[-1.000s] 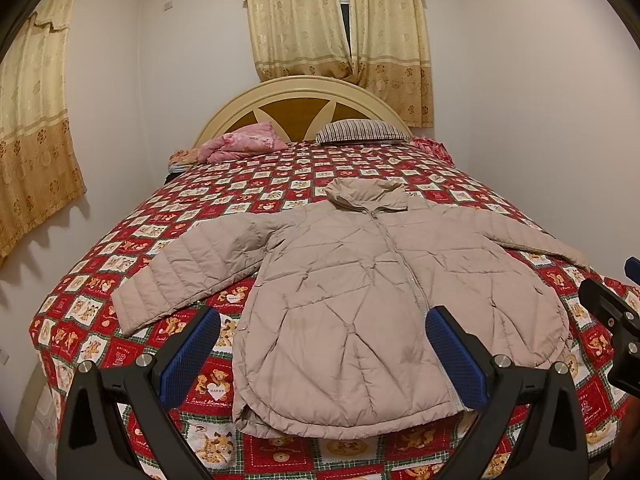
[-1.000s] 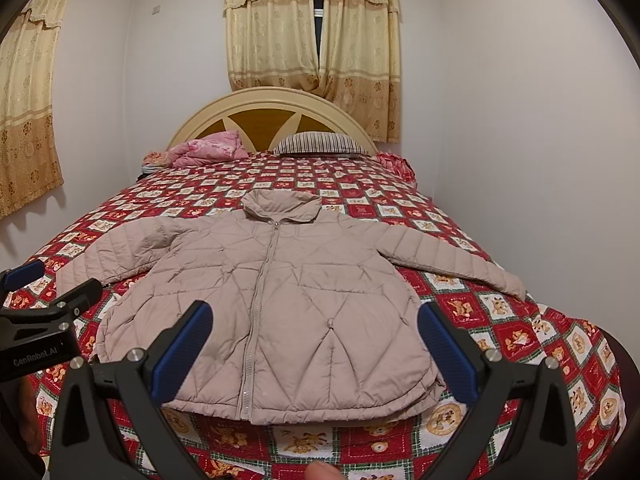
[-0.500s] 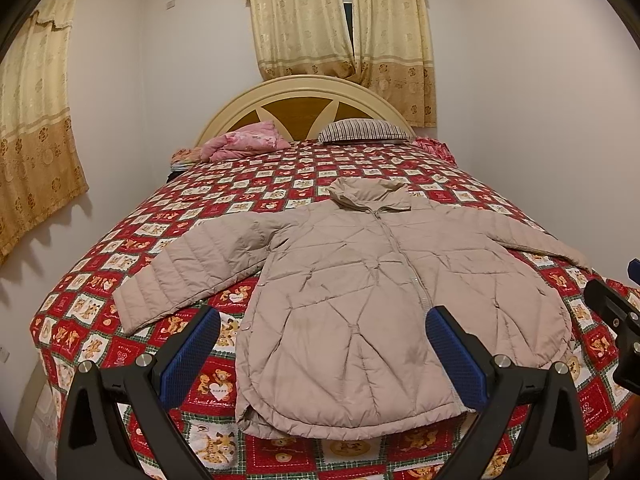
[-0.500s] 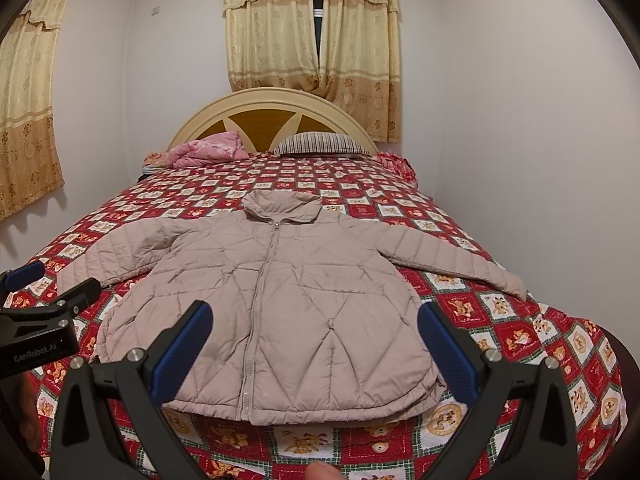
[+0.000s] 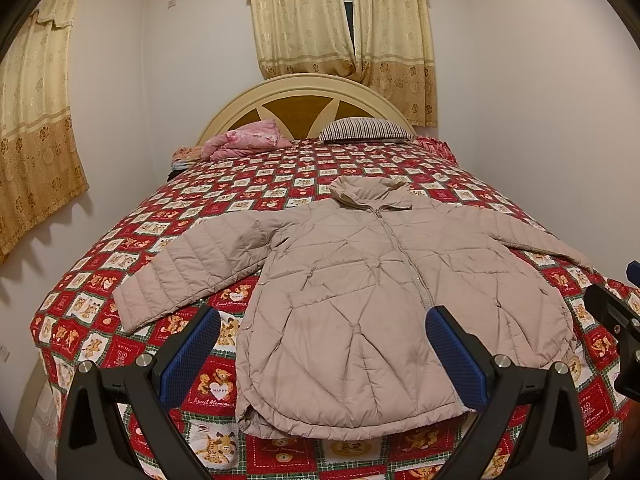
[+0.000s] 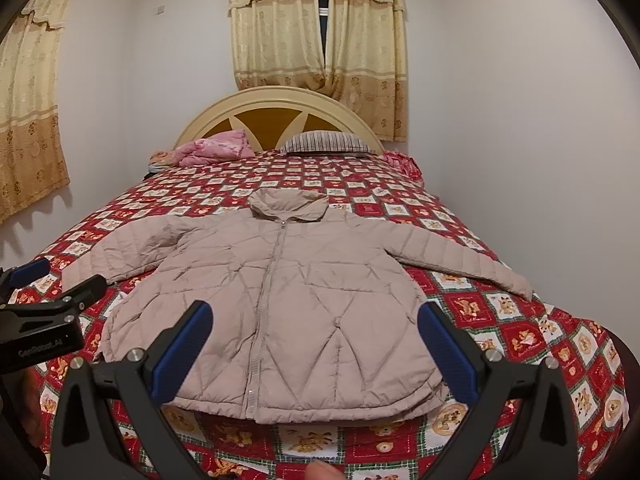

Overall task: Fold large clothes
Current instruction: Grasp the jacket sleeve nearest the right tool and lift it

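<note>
A beige quilted jacket (image 5: 352,300) (image 6: 288,304) lies flat and zipped on the bed, front up, collar toward the headboard, both sleeves spread out to the sides. My left gripper (image 5: 322,334) hovers open above the hem, slightly left of the zip, blue pads wide apart and holding nothing. Over the hem's right half my right gripper (image 6: 316,328) is open too, with nothing between its pads. Each gripper shows at the edge of the other's view: the right gripper (image 5: 624,312) and the left gripper (image 6: 44,304).
The bed carries a red patchwork quilt (image 5: 248,184) (image 6: 500,320). A pink bundle (image 5: 244,142) and a striped pillow (image 5: 366,130) lie by the rounded headboard (image 5: 304,96). White walls stand close on both sides, with curtains (image 5: 344,20) behind. A fingertip (image 6: 320,472) shows at the bottom edge.
The left wrist view has shifted a little, so the jacket sits slightly further right in it. The right wrist view is nearly unchanged. Both grippers stay open.
</note>
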The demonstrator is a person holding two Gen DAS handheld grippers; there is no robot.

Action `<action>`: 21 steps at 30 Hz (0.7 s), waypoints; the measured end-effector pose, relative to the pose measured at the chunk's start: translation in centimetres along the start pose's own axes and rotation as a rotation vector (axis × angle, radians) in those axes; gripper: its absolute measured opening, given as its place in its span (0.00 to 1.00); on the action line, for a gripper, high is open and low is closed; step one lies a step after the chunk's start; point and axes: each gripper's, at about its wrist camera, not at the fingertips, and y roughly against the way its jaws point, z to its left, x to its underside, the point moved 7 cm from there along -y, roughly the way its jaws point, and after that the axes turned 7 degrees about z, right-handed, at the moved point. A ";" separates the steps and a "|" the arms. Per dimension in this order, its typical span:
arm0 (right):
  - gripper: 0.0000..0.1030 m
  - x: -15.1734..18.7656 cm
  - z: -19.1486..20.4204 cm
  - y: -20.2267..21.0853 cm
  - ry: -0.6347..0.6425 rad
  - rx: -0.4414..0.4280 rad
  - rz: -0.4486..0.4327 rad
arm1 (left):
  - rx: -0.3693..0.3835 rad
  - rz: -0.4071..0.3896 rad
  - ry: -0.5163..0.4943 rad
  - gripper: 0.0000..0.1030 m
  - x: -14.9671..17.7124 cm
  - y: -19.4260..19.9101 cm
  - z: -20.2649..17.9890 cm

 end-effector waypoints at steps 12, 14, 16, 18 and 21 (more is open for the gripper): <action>1.00 1.2 0.1 -2.7 -0.016 -0.162 0.049 | 0.044 0.041 0.025 0.99 0.5 -3.7 0.6; 1.00 1.9 -1.0 -4.7 -0.050 -0.170 0.096 | 0.045 0.051 0.014 0.99 0.3 -5.3 0.3; 1.00 2.3 -2.9 -6.8 -0.106 -0.179 0.122 | 0.037 0.069 -0.002 0.99 -0.2 -7.6 -0.2; 1.00 2.7 -5.3 -8.8 -0.170 -0.170 0.151 | 0.045 0.077 -0.013 0.99 -0.8 -9.8 -0.9; 1.00 3.0 -10.0 -11.9 -0.295 -0.149 0.185 | 0.050 0.072 -0.031 0.99 -2.3 -12.9 -1.9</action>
